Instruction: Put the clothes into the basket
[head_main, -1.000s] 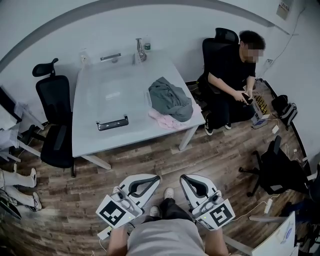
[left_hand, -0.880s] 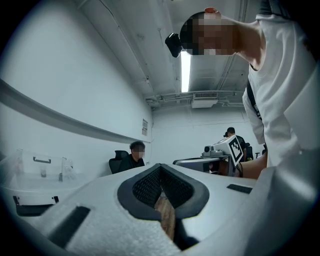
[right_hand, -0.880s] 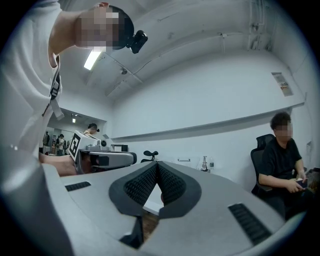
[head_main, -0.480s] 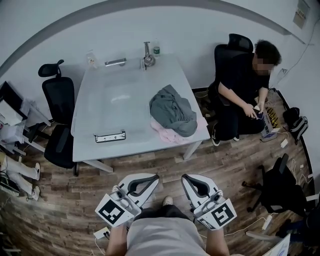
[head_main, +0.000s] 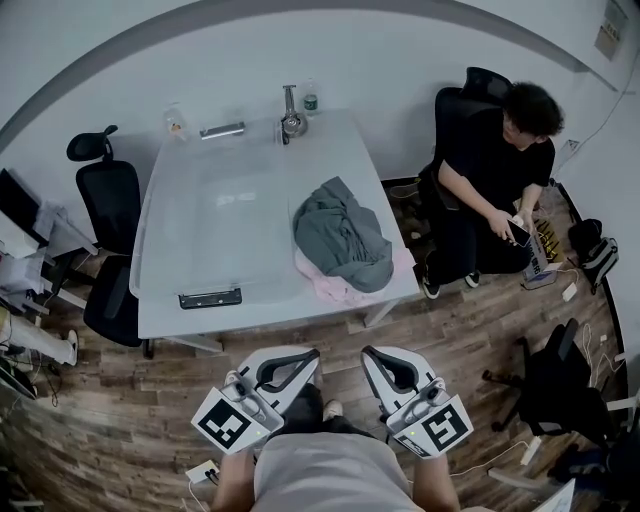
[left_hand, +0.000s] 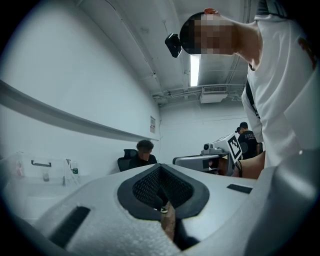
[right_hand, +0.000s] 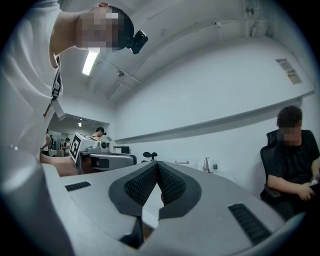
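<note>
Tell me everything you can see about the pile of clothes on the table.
The pile of clothes is two crumpled pieces of soft cloth. A grey-green garment lies on top, and a pink garment lies under it, showing only along the front edge. The pile rests on the white table near its right front corner, just right of the clear basket and outside it.
</note>
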